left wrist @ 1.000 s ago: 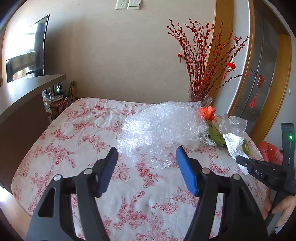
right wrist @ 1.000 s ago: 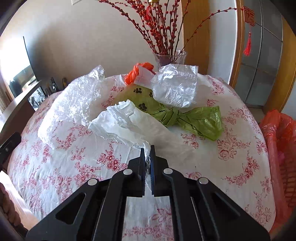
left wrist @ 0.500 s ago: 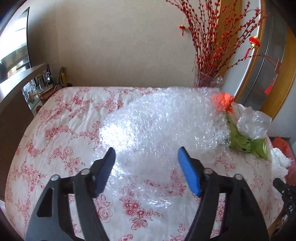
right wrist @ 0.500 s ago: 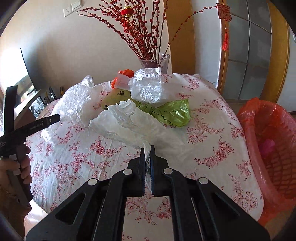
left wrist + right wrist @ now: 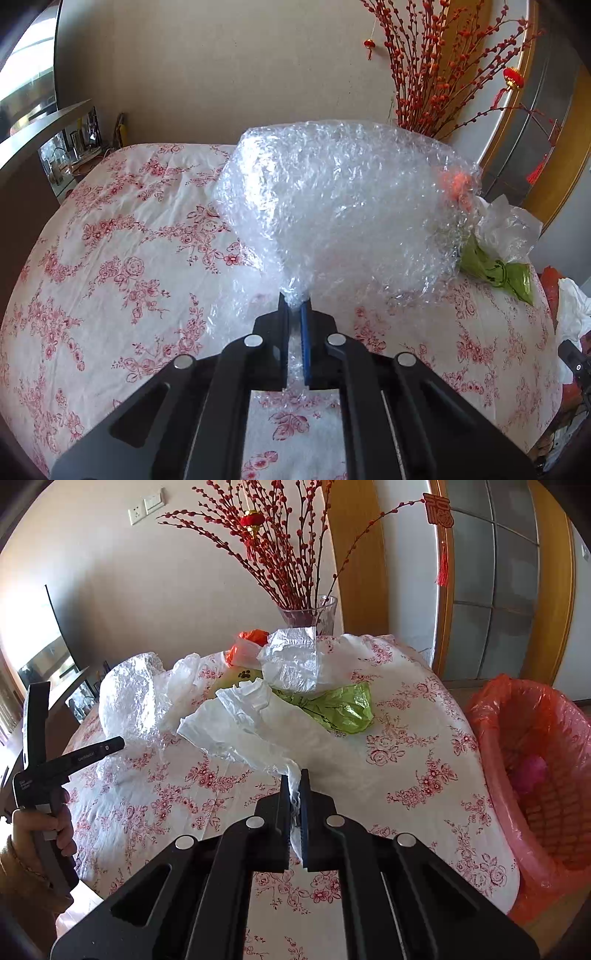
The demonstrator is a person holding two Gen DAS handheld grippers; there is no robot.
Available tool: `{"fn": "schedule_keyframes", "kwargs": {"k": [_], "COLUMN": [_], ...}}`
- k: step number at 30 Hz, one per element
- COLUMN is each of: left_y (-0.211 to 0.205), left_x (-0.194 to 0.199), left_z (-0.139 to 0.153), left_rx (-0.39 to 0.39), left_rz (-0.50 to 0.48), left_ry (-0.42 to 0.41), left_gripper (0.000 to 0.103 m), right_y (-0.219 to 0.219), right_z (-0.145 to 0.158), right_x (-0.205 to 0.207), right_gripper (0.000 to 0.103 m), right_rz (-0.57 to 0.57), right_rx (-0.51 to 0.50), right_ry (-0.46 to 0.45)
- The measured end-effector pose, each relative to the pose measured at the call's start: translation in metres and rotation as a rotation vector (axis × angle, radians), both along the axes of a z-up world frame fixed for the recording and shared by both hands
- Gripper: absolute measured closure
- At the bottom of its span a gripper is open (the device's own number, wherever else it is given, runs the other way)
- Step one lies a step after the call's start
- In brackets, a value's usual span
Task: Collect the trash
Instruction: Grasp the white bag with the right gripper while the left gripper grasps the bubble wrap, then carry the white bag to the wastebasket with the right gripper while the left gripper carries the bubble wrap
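The left gripper (image 5: 294,302) is seen with its jaws just closed, pinched on a gathered corner of the bubble wrap (image 5: 343,199); the sheet is bunched between the blue pads and billows up over the floral tablecloth (image 5: 122,236). Behind and to the right of the wrap a green bag (image 5: 495,267) and a clear plastic bag (image 5: 511,229) are lying on the cloth; an orange scrap (image 5: 458,184) is seen blurred through the wrap's edge.

The right gripper (image 5: 294,781) is held pressed together on a twisted end of the white plastic bag (image 5: 240,723) — the rest of that bag is spread across the table toward the green bag (image 5: 340,709). A crumpled translucent bag (image 5: 295,661) is resting on the green one, with an orange piece (image 5: 247,644) just behind it. A glass vase of red berry branches (image 5: 314,613) is stood at the far edge of the table; the bin lined in orange-red plastic (image 5: 535,768) is placed beside the table on the right. At the left, a hand (image 5: 55,830) is seen gripping the other tool's handle.
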State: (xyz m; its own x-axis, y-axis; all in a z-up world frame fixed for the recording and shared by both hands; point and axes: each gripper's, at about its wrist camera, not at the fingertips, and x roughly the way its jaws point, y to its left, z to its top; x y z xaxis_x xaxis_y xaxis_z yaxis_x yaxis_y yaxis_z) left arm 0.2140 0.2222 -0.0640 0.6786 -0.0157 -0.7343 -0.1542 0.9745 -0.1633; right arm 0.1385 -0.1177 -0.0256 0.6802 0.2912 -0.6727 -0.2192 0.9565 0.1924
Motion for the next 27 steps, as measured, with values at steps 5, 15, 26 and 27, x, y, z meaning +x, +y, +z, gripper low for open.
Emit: {"fn": "schedule_keyframes", "kwargs": {"k": [5,15,26,27], "left_y": [0.003,-0.028,-0.103,-0.109], "left_x": [-0.021,-0.037,-0.039,-0.039], "left_z": [0.030,0.077,0.087,0.087], "left_rx": [-0.002,-0.001,0.009,0.007], "left_rz": [-0.003,-0.079,-0.214,-0.227], "left_ry": [-0.074,-0.153,-0.164,-0.165], "left_gripper": [0.096,0.096,0.096,0.096], "right_y": [-0.008,-0.027,-0.071,-0.076], "right_z": [0.012,0.028,0.041,0.042], "right_x": [-0.005,-0.016,-0.031,-0.033], "right_gripper": [0.098,0.099,0.098,0.098], "right_rz": [-0.006,-0.045,-0.140,-0.152], "right_rx": [0.017,0.038,0.026,0.024], "right_ry": [-0.034,-0.075,-0.113,-0.116]}}
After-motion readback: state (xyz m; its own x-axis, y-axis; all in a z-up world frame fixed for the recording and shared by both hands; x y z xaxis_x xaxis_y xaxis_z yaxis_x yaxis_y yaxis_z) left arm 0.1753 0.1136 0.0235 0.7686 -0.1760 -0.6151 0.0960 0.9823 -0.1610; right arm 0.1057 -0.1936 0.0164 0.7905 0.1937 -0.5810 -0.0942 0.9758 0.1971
